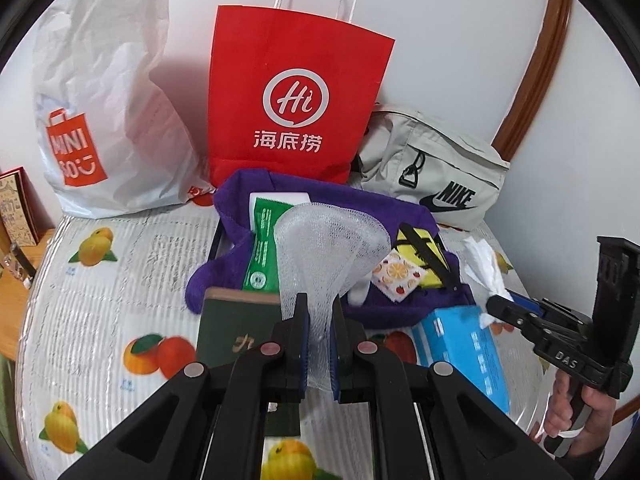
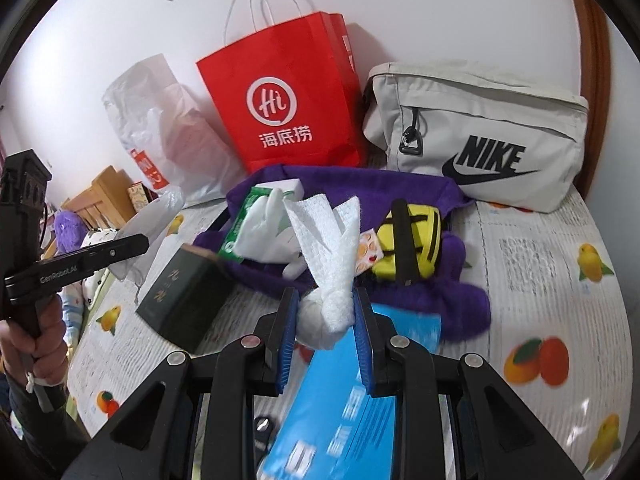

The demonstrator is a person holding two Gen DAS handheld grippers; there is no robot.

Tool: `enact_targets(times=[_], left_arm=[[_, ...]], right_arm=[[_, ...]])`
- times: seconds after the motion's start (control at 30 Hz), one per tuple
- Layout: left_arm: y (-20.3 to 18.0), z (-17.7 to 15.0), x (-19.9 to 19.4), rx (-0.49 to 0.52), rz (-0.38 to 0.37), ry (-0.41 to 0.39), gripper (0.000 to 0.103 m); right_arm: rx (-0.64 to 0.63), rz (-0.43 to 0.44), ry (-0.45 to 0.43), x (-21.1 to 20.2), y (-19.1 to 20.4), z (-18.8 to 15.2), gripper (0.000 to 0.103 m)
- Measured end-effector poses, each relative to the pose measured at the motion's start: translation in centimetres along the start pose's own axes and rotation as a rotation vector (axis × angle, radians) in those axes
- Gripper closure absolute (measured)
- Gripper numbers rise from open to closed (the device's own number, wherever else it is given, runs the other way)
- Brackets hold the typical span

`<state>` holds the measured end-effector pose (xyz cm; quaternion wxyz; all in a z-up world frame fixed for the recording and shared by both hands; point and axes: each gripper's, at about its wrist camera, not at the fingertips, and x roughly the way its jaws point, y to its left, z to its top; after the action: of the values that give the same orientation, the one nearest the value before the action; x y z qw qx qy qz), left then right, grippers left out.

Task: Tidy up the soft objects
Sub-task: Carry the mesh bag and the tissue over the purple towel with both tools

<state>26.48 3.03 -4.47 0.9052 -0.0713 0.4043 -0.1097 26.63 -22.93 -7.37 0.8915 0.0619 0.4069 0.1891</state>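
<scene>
My left gripper (image 1: 318, 305) is shut on the narrow end of a white foam mesh sleeve (image 1: 332, 236), which fans out above a purple towel (image 1: 240, 200). My right gripper (image 2: 326, 300) is shut on a crumpled white tissue (image 2: 324, 232), held over a blue tissue pack (image 2: 352, 400). On the purple towel (image 2: 460, 304) lie a green wipes pack (image 1: 262, 248), a yellow pouch with a black strap (image 2: 412, 236) and a small fruit-print packet (image 1: 398, 274). Each gripper shows in the other's view: the right gripper (image 1: 498, 306) at the right edge, the left gripper (image 2: 138, 242) at the left edge.
A dark green box (image 1: 236, 328) lies just left of the towel. Along the wall stand a white plastic bag (image 1: 108, 120), a red paper bag (image 1: 292, 96) and a grey Nike bag (image 2: 480, 132). A fruit-print cover (image 1: 100, 300) spreads over the table. A person's hand (image 2: 36, 340) grips the left handle.
</scene>
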Motion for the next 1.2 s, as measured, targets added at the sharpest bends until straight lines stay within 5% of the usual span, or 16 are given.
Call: enact_targets(times=[0.57,0.83,1.2], left_arm=[[-0.7,4.7,8.3,-0.037,-0.045,0.087,0.095],[-1.9,5.8,11.8,-0.03,-0.052,0.144,0.095],[-3.8,7.1,15.8,0.002,-0.039,0.199,0.095]], right_arm=[[-0.015,-0.026,0.121,9.4,-3.3,6.1,0.076],[-0.001,-0.03,0.215,13.0,-4.6,5.7,0.076],[-0.006,0.005,0.234,13.6,-5.0,5.5,0.074]])
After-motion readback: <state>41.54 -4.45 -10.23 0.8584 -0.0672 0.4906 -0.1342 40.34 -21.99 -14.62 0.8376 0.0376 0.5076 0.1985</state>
